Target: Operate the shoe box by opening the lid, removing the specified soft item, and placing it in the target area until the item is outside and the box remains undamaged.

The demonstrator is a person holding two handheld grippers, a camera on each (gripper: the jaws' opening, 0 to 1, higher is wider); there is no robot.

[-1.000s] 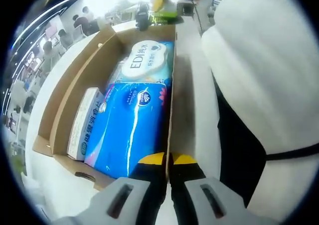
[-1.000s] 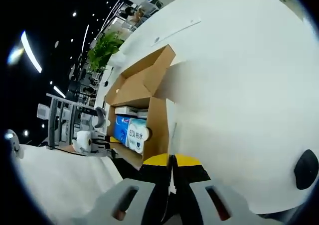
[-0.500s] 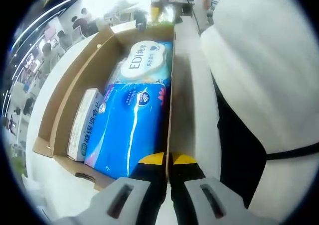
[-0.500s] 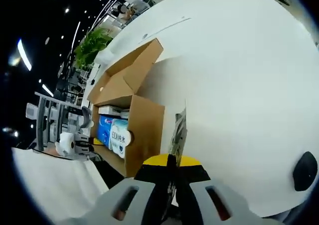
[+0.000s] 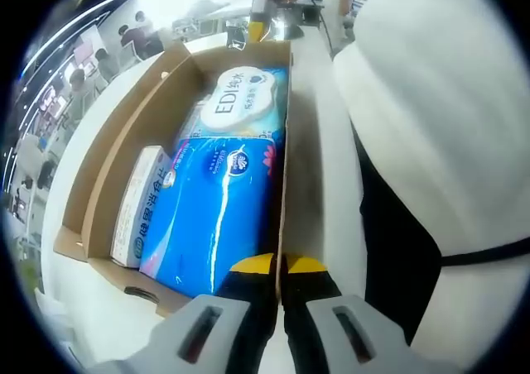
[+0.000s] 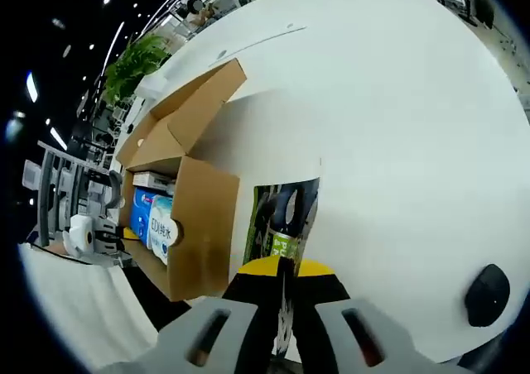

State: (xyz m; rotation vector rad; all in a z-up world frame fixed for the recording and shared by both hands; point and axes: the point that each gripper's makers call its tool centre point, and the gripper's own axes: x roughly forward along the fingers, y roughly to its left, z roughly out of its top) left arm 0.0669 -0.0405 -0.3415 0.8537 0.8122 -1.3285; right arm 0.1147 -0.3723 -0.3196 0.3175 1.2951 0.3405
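Observation:
The cardboard shoe box (image 5: pixel 124 142) lies open in the left gripper view. Inside are a blue tissue pack (image 5: pixel 219 208), a pack with a round white label (image 5: pixel 240 101) and a small white carton (image 5: pixel 141 204). My left gripper (image 5: pixel 280 268) is shut on the box's near side wall. In the right gripper view the box (image 6: pixel 199 225) stands on the white table (image 6: pixel 397 142) with its lid flap (image 6: pixel 186 109) raised. My right gripper (image 6: pixel 284 266) is shut on a flat dark packet with green print (image 6: pixel 286 217), held outside the box, to its right over the table. The left gripper (image 6: pixel 124 235) shows at the box's far end.
A person's white garment (image 5: pixel 431 109) is close on the right of the left gripper view. A dark round thing (image 6: pixel 484 295) sits near the table's edge. A green plant (image 6: pixel 137 59) and seated people (image 5: pixel 124 39) are beyond the table.
The right gripper has drawn the dark packet away from the box, and it now faces the camera broadside. The left gripper keeps its hold on the box wall.

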